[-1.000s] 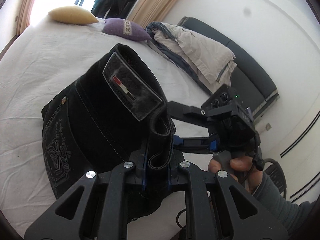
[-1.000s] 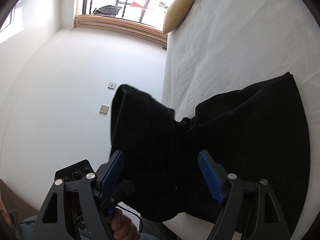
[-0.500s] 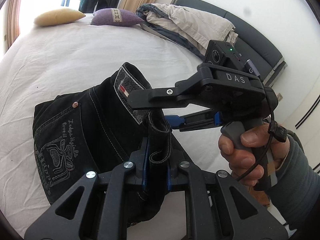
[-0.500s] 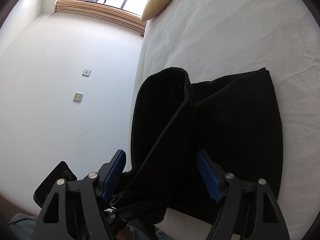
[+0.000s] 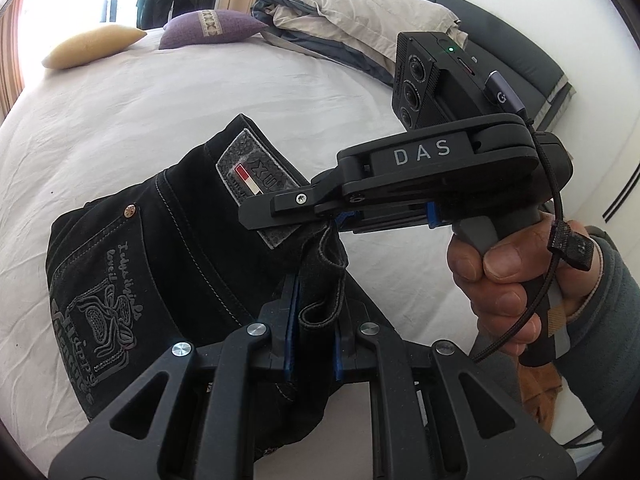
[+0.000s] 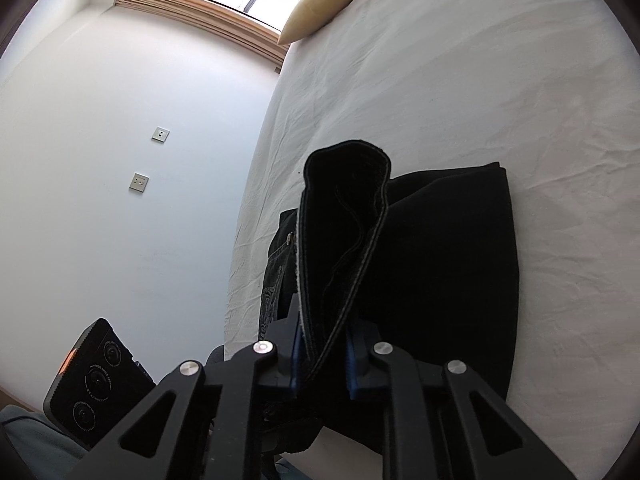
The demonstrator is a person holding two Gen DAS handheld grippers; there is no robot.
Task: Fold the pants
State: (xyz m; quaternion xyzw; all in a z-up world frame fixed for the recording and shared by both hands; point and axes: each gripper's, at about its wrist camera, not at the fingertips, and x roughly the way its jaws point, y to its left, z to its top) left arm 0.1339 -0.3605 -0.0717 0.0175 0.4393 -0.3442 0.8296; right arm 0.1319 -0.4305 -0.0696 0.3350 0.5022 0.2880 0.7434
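Black jeans lie folded on the white bed, waistband with a grey label turned up. My left gripper is shut on the waistband edge near me. My right gripper is shut on another part of the same waistband, which stands up between its blue pads; the rest of the jeans lies flat behind. In the left wrist view the right gripper's body reaches in from the right, its tips at the label.
The white bed holds a yellow pillow, a purple pillow and a pile of beige clothes at the far side. A white wall with two sockets stands left of the bed.
My right gripper was open around the waistband and has shut on it. It has moved in close beside my left gripper, which has kept its hold.
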